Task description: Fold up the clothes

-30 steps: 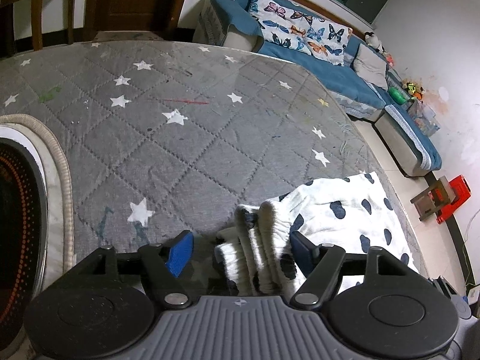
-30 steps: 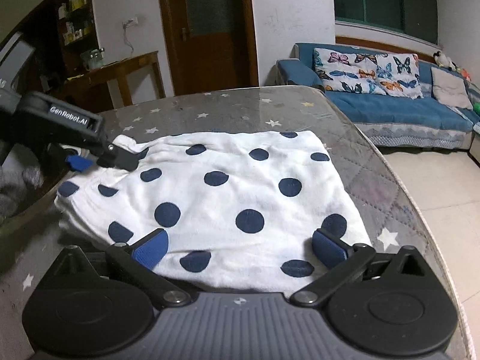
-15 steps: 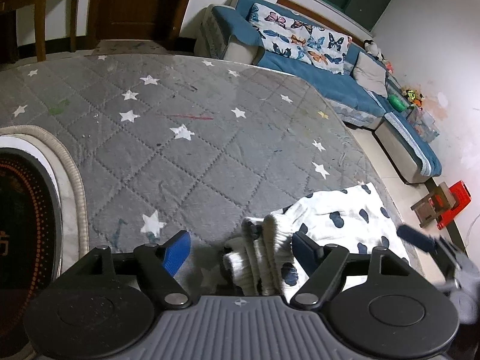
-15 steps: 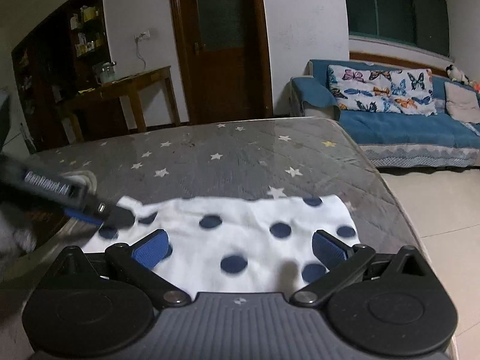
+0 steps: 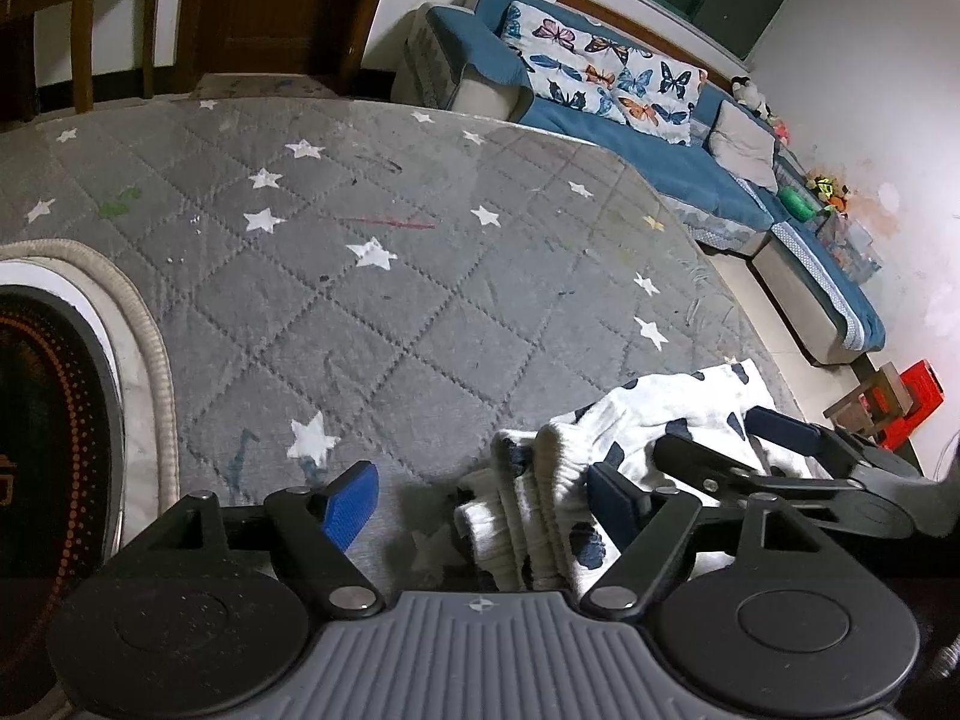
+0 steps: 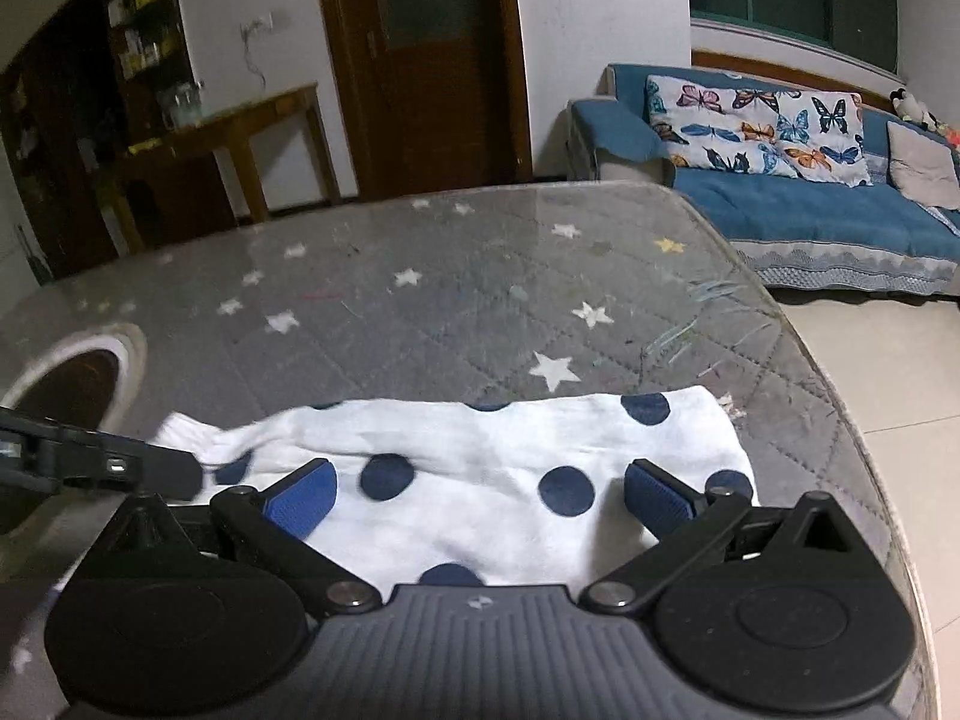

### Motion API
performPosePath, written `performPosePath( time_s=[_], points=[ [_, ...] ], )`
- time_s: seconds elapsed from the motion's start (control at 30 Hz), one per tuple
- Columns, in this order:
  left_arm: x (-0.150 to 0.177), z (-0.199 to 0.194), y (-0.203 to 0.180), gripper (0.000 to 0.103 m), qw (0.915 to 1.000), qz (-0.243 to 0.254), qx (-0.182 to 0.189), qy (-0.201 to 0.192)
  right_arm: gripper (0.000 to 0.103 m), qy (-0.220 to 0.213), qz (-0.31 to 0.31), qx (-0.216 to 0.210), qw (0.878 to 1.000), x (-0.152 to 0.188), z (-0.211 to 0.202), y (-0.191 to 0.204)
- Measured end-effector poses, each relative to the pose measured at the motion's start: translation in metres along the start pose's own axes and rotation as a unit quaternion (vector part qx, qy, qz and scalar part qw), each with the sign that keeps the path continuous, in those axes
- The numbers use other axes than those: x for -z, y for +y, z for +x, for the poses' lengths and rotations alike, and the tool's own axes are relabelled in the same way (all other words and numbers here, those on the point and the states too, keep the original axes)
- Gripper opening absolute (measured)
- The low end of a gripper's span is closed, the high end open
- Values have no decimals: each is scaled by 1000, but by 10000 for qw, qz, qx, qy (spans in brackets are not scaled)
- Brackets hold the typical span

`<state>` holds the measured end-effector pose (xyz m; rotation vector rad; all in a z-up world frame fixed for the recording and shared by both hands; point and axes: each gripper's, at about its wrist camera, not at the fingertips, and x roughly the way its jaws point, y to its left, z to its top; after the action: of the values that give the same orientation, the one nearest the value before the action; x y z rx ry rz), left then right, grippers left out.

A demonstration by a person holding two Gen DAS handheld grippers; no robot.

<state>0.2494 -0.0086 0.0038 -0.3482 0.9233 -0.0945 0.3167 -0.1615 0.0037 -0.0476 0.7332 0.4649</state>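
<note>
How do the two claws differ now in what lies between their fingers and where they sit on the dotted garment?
The left claw sits at the bunched, ribbed end of the dotted garment, and that end fills only the right part of its gap. The right claw sits over the flat, smooth part, with cloth across its whole gap. The left claw's other half shows bare grey quilted cover; the right claw's shows none. Both are open, holding nothing.

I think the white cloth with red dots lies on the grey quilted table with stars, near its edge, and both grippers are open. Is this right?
Not quite: the dots on the cloth are dark blue, not red, as the right wrist view shows. The rest holds: it lies on the grey starred table near its edge, and the left gripper and right gripper are both open.
</note>
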Motion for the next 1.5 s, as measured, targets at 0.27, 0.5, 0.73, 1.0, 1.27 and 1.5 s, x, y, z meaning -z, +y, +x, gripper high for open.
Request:
performPosePath(
  time_s=[0.27,0.5,0.73,1.0,1.27,1.5],
  points=[
    [5,-1,-1,81,9999,110,-68,-58,103,-213,-92,-429,9988,31,-37,21],
    [11,-5,-3,82,9997,196,-110,-93,103,-258,-312,-340,9986,51,-45,39],
    [25,-25,-14,92,9982,522,-135,-276,103,-531,-126,-234,9982,60,-69,40],
    [50,-46,-26,101,9935,1007,-138,-514,103,-595,78,-11,9982,79,-89,37],
    [74,-66,-35,103,9889,1305,-76,-702,103,-638,154,114,9978,95,-104,39],
    [89,-77,-34,103,9864,1386,-45,-883,103,-626,293,182,9974,107,-110,36]
  ],
)
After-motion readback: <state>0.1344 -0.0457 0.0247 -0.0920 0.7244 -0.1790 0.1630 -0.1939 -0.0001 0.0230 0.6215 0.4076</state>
